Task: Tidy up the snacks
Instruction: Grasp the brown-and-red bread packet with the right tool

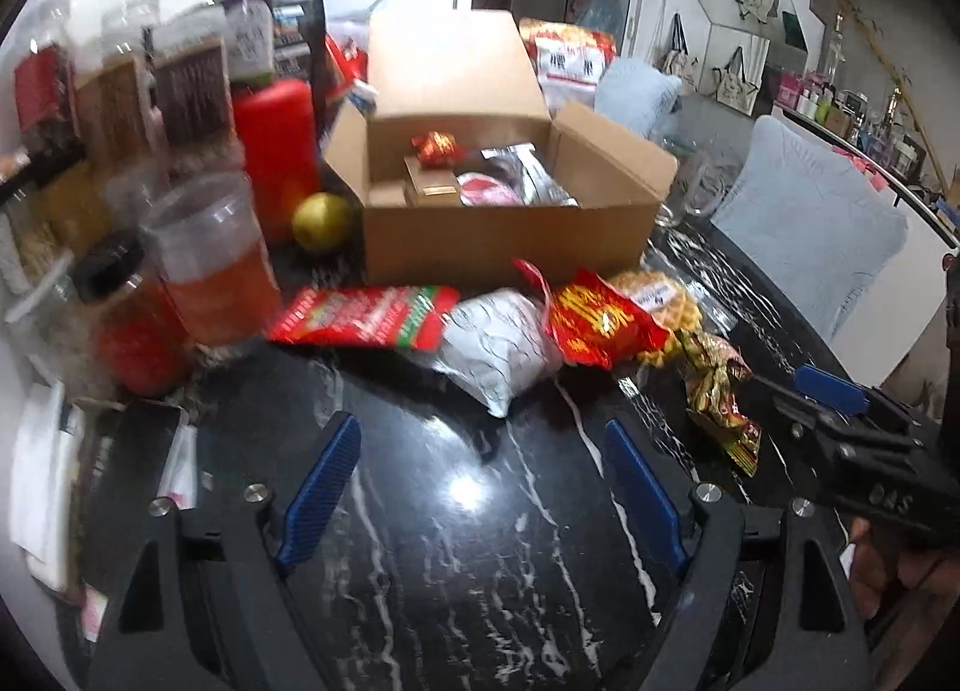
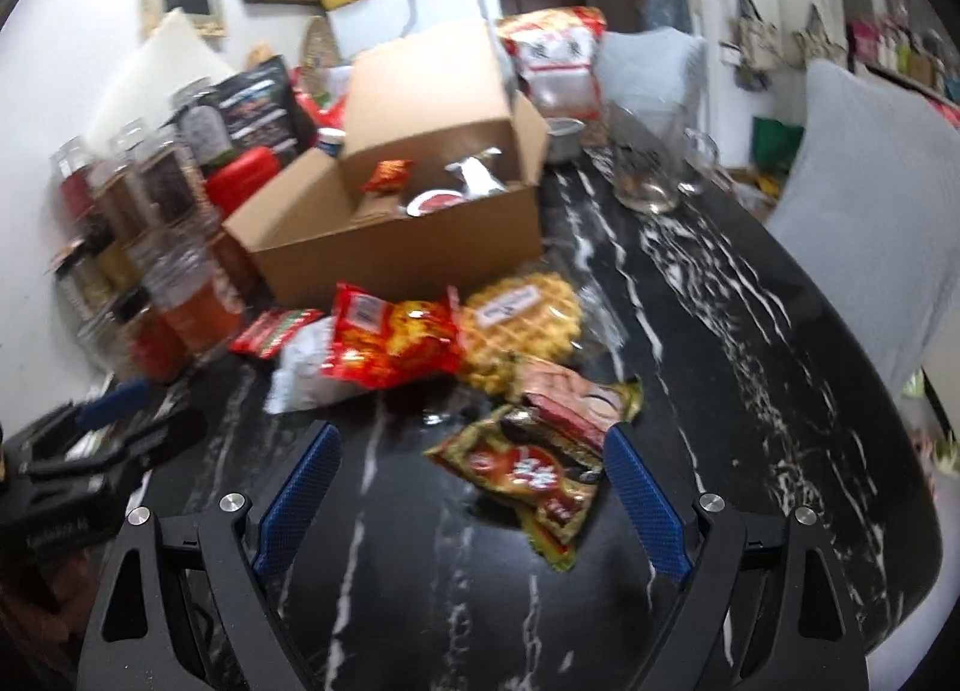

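Note:
An open cardboard box [image 1: 504, 238] [image 2: 414, 253] stands on the black marble table and holds several snacks. In front of it lie a red-green packet [image 1: 366, 319], a white bag [image 1: 498, 343], a red-yellow packet [image 1: 600, 325] [image 2: 390, 343], a waffle pack [image 2: 522, 319] and a green-brown packet [image 1: 720, 397] [image 2: 534, 469]. My left gripper [image 1: 480, 487] is open and empty over bare table. My right gripper [image 2: 474, 499] is open, with the green-brown packet lying between its fingers, close to the right finger [image 2: 642, 499]. The right gripper also shows in the left wrist view [image 1: 834, 403].
Jars and bottles [image 1: 204, 265] crowd the left side by the wall, with a red canister [image 1: 276, 150] and a yellow-green fruit [image 1: 321, 223]. A glass mug [image 2: 651, 175] and blue-cushioned chairs [image 2: 864, 211] are at right. Papers [image 1: 48, 481] lie at far left.

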`<state>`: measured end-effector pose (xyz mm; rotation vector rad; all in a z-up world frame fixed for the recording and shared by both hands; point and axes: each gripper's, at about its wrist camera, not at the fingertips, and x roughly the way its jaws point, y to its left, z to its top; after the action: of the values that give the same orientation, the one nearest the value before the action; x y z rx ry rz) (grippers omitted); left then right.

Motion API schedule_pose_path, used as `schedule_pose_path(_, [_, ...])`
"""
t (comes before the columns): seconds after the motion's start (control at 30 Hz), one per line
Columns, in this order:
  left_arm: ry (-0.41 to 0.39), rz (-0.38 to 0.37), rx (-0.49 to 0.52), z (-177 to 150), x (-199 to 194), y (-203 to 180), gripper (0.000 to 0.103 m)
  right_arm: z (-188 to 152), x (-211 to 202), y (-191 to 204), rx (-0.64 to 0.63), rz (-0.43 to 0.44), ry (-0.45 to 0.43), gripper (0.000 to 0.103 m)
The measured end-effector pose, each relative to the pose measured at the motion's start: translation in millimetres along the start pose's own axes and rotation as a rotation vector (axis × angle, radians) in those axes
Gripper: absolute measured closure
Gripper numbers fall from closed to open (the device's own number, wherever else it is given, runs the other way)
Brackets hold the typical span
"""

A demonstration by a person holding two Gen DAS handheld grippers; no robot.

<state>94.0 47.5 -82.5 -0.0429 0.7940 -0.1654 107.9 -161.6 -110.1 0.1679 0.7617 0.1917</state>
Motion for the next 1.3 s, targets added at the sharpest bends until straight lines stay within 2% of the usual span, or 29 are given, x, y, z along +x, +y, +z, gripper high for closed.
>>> schedule_pose_path(0.13, [0.02,0.036,0.009,0.3,13.8,-4.2,0.019,1.8,14.3,-9.1,0.055,0.016,0.028,0.013])
schedule_pose_path(0.4, [0.038,0.037,-0.026,6.4,30.3,-4.2,0.019,12.6,42.6,-23.0,0.098,-0.1,0.068,0.013])
schedule_pose_path(0.53, [0.063,0.05,-0.037,9.4,44.8,-5.4,0.019,11.2,54.4,-30.4,0.107,-0.054,0.114,0.016])
schedule_pose_path(0.57, [0.072,0.049,-0.041,10.8,47.6,-5.2,0.019,10.0,57.0,-32.8,0.107,-0.038,0.127,0.022])
schedule_pose_path(0.67, [0.077,0.049,-0.07,17.0,54.0,-3.0,0.019,10.5,57.6,-35.8,0.094,-0.015,0.122,0.029])
schedule_pose_path(0.8, [0.067,0.078,-0.084,26.8,62.4,-0.5,0.019,12.4,52.5,-30.0,0.009,-0.038,0.104,0.041])
schedule_pose_path(1.07, [0.088,0.103,-0.106,38.0,84.2,0.1,0.019,15.8,55.4,-36.8,0.015,-0.004,0.106,0.041])
schedule_pose_path(1.3, [0.102,0.104,-0.121,41.5,88.6,-1.2,0.019,17.6,60.6,-40.1,0.024,0.008,0.117,0.041])
